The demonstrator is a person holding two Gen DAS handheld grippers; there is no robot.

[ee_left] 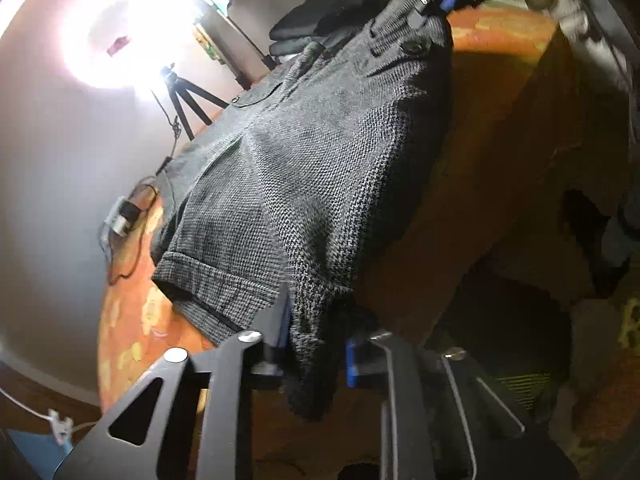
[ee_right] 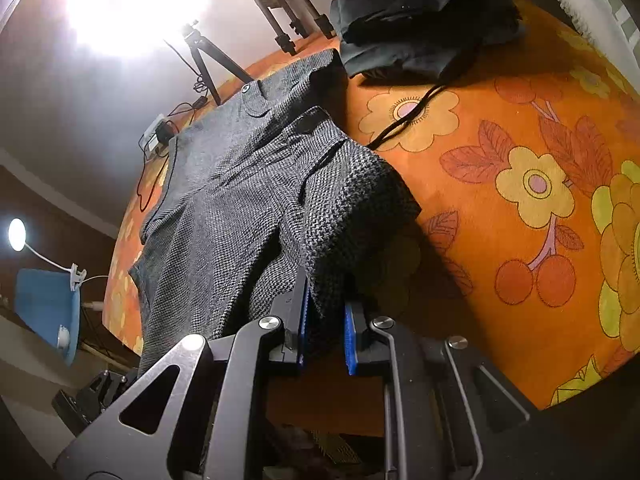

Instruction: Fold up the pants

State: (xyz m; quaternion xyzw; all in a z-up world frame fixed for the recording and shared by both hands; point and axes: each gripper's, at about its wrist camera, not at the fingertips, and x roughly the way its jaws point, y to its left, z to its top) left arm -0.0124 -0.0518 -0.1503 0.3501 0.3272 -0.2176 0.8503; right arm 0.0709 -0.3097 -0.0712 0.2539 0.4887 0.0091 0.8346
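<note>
- The left tool (ee_left: 316, 344) pinches a hem corner of the grey woven pants (ee_left: 304, 152), its jaws narrowed on the cloth.
- The right tool (ee_right: 325, 332) clamps the waistband end, the fabric bunched between its blue pads (ee_right: 350, 338).
- The pants stretch ahead of both tools across an orange floral cover (ee_right: 520, 184).
- Dark folded clothes (ee_right: 420, 12) lie beyond the pants.

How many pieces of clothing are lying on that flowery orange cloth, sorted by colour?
Grey woven pants: 1, held at an edge by both grippers, left and right.
Black garment pile: 1 pile; how many pieces it holds I cannot tell.
Total: 2 items on the orange cloth.
</note>
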